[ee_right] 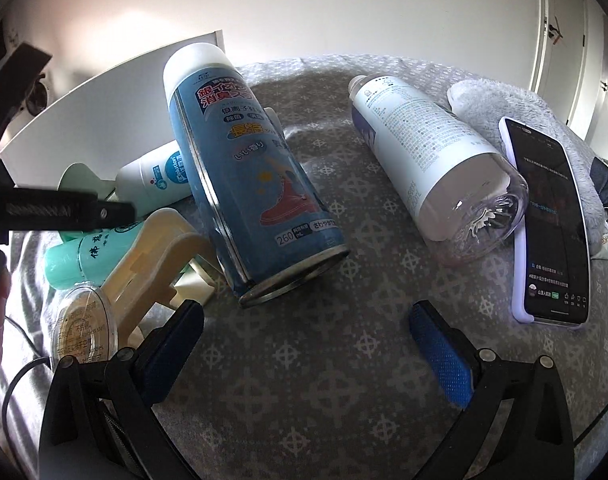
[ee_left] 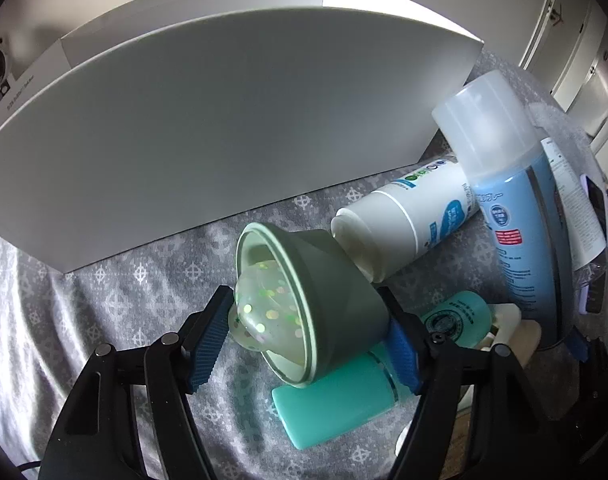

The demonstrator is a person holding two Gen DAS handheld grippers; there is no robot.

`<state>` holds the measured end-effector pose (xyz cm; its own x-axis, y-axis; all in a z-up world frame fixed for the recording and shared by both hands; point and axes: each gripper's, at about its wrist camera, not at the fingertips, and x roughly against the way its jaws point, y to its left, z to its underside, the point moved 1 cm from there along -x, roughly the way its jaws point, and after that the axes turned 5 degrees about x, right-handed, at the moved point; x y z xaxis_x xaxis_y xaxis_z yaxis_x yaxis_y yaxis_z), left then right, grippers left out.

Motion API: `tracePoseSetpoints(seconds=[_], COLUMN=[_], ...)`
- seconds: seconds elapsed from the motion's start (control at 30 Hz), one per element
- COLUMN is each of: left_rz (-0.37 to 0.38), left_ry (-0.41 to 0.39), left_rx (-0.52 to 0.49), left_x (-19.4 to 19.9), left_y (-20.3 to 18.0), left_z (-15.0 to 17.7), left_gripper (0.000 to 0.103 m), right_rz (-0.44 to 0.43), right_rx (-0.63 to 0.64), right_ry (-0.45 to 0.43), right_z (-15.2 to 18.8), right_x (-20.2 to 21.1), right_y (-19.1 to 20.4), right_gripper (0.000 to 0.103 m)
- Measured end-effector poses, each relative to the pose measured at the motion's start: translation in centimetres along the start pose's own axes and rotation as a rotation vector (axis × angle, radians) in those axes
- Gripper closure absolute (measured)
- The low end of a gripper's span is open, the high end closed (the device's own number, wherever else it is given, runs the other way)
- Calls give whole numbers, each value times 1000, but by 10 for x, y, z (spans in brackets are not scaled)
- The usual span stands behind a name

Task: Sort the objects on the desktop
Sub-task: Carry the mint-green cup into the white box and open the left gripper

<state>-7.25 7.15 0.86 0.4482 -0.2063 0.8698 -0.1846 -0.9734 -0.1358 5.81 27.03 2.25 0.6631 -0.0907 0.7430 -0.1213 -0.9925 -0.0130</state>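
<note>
Left claw (ee_left: 308, 344) is clamped on a grey-green cup (ee_left: 324, 300) w/ a glittery translucent toy (ee_left: 263, 312) sitting in its mouth; cup is tipped on its side, lifted just above the teal bottle (ee_left: 336, 400) and in front of the white box (ee_left: 223, 120). Cup looks light and stiff, prob. plastic, smooth walls, so pads across the body seem right, but the toy sits loose and could drop out if tipped further. Right claw (ee_right: 308, 344) is wide open, holding nothing, low over the patterned cloth on the tabletop (ee_right: 324, 380), near the base of the blue spray can (ee_right: 247, 184). Can is rigid metal, round, slippery; best taken mid-body. Clear-bottomed white bottle (ee_right: 432, 160) lies beside a phone (ee_right: 552, 224).
</note>
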Motion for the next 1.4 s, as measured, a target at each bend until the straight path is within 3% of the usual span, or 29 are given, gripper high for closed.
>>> tracePoseSetpoints(seconds=[0.37,0.43,0.5,0.63,0.8,1.0,1.13,1.4], left_rz=[128,143,151,154,131,18,-38,-90], left_ry=[-121,-147,-173,-250,-351,-391,-335,-189], left_rx=[41,30,16,-2,6,1,3,-43], left_x=[95,106,101,132,150,117,73,6], left_y=[57,58,24,26,20,4,-4,-20], left_z=[52,28,-4,-27,-88,-153,-179,-168], left_gripper=[35,35,35,35,35,35,35,35], right_rz=[9,10,11,13,13,13,14,14], right_rx=[7,8,9,10,10,11,11,10], right_ry=[5,6,6,7,7,7,7,7], right_z=[0,-1,-1,-7,-8,-7,-7,-6], right_x=[0,-4,-3,-12,-14,-14,-13,-12], right_y=[-3,0,0,-6,-8,-8,-6,-6], right_gripper=[0,0,0,0,0,0,0,0])
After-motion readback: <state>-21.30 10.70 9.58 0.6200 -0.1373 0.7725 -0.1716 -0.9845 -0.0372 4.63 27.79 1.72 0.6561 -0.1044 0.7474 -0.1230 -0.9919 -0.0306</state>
